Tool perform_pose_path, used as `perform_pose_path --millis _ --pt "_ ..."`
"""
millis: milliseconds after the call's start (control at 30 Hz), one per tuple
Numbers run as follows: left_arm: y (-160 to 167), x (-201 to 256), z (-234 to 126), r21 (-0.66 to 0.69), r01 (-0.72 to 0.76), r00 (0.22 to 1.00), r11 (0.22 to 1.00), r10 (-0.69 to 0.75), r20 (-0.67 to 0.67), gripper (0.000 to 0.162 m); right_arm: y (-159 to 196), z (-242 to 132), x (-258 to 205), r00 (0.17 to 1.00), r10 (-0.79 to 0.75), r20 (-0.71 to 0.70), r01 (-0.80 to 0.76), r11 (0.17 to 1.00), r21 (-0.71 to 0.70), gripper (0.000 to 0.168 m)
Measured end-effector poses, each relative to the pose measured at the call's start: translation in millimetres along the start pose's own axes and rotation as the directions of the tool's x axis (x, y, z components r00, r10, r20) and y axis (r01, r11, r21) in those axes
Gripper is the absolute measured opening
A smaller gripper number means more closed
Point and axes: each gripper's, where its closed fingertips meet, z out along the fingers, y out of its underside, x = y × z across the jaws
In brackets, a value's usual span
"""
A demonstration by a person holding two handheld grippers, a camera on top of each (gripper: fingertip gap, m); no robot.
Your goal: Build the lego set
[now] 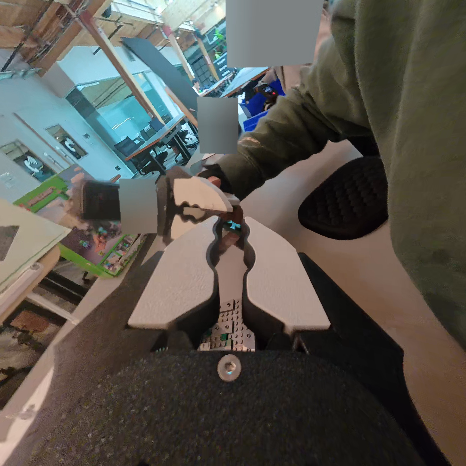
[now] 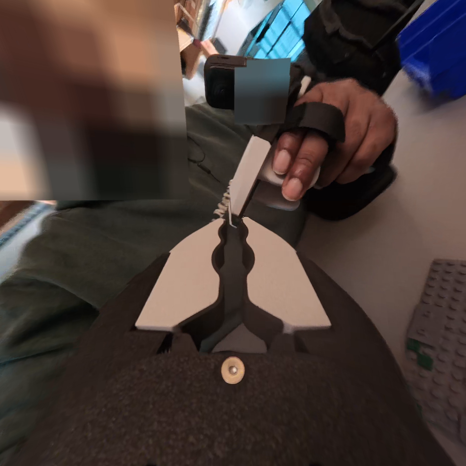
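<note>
My left gripper [image 1: 230, 223] is shut on a small lego piece [image 1: 232, 228], brown with a teal and dark top, held up above the table. My right gripper [image 1: 233, 210] comes in from the left in that view, with its fingers close together and its tips on the same piece. In the right wrist view my right gripper [image 2: 233, 222] meets the tip of the left gripper [image 2: 242, 191]; the piece there is only a small dark sliver [image 2: 236, 222]. The grey studded baseplate [image 1: 228, 325] lies on the table below, and also at the right edge of the right wrist view [image 2: 441, 327], carrying a few green pieces.
A green lego box [image 1: 100, 242] lies at the left on the white table [image 1: 353, 315]. A blue bin [image 2: 433, 48] stands at the far right. A person's hand [image 2: 340, 131] holds the left gripper. A green-sleeved arm [image 1: 290, 141] and torso fill the right side. A black chair arm [image 1: 345, 199] sits beside them.
</note>
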Motion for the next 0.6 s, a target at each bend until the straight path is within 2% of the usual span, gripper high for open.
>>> perform_pose_path --millis 67,133,233,300,433,533,600 --pt "5 -12 -3 -0.003 0.082 0.996 0.997 -0.082 0.044 0.013 -7 -5 7 0.985 -0.111 -0.134 0.114 0.993 0.020 0.007" --pt "10 -23 -5 0.011 0.183 0.980 0.983 -0.183 0.077 0.014 -14 -11 14 0.913 -0.262 -0.314 0.276 0.961 0.001 0.010" --pt "22 -40 -9 0.023 0.340 0.933 0.940 -0.340 0.120 0.014 -22 -21 23 0.709 -0.431 -0.558 0.459 0.883 -0.099 0.008" --pt "29 -46 -10 0.029 0.429 0.895 0.903 -0.429 0.124 0.014 -24 -26 24 0.546 -0.511 -0.664 0.542 0.820 -0.185 0.007" --pt "30 -46 -9 0.073 0.570 0.817 0.818 -0.574 0.054 0.014 -23 -32 27 0.220 -0.596 -0.772 0.609 0.702 -0.368 0.016" --pt "27 -45 -7 0.095 0.639 0.766 0.763 -0.642 0.003 0.013 -21 -34 31 0.070 -0.628 -0.775 0.602 0.646 -0.469 0.019" --pt "26 -45 -7 0.106 0.662 0.747 0.742 -0.665 -0.010 0.013 -21 -36 34 0.006 -0.617 -0.787 0.590 0.638 -0.495 0.019"
